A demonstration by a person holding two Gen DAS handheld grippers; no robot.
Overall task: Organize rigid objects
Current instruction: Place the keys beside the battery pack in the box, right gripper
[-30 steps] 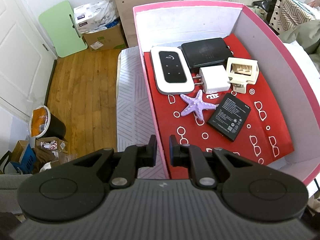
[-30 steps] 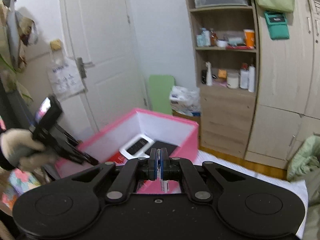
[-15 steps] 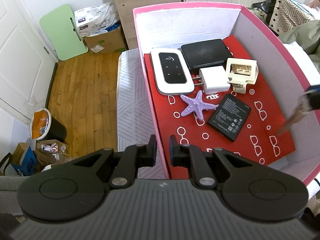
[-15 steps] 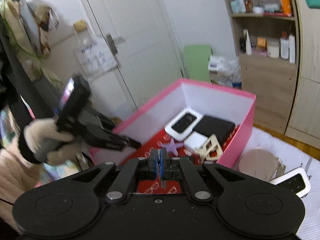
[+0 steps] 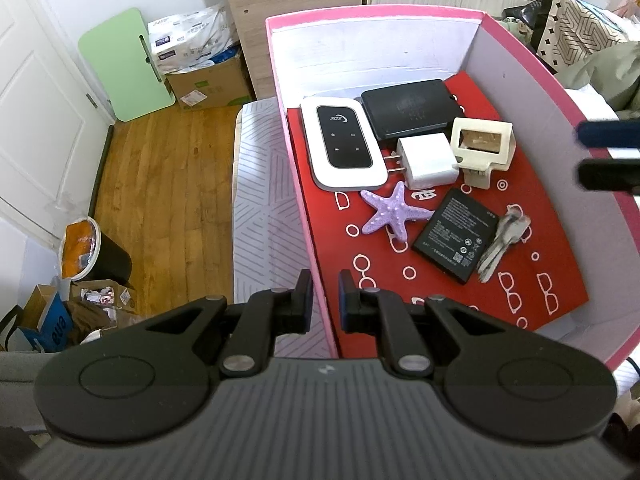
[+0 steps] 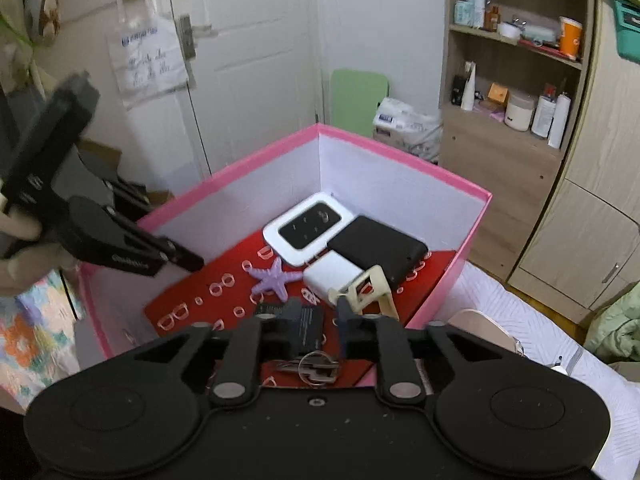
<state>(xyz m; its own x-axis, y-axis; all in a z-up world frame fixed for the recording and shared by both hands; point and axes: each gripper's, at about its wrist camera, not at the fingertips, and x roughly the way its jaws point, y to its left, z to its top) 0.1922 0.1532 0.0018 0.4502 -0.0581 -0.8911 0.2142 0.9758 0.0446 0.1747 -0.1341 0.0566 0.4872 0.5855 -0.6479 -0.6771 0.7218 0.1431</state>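
A pink box [image 5: 280, 80] with a red patterned floor holds a white pocket router [image 5: 342, 146], a black flat device [image 5: 412, 108], a white charger [image 5: 428, 160], a cream plastic holder [image 5: 482, 144], a purple starfish [image 5: 394, 212], a black battery [image 5: 456, 234] and a bunch of keys [image 5: 502, 240]. My left gripper [image 5: 322, 298] straddles the box's near left wall, jaws slightly apart, touching nothing. My right gripper [image 6: 306, 324] is open above the box, with the keys [image 6: 316, 368] lying below it. Its fingertips [image 5: 600, 132] show at the right edge of the left wrist view.
The box [image 6: 400, 156] sits on a white patterned bed cover [image 5: 260, 200]. A round beige object [image 6: 484, 328] lies on the bed right of the box. A wooden floor, a green board [image 5: 124, 64], cardboard boxes, a bin [image 5: 86, 252] and wooden shelves [image 6: 516, 80] surround it.
My right gripper swung over the box, opened and let go of the keys, which now lie on the red floor beside the battery. My left gripper stayed put.
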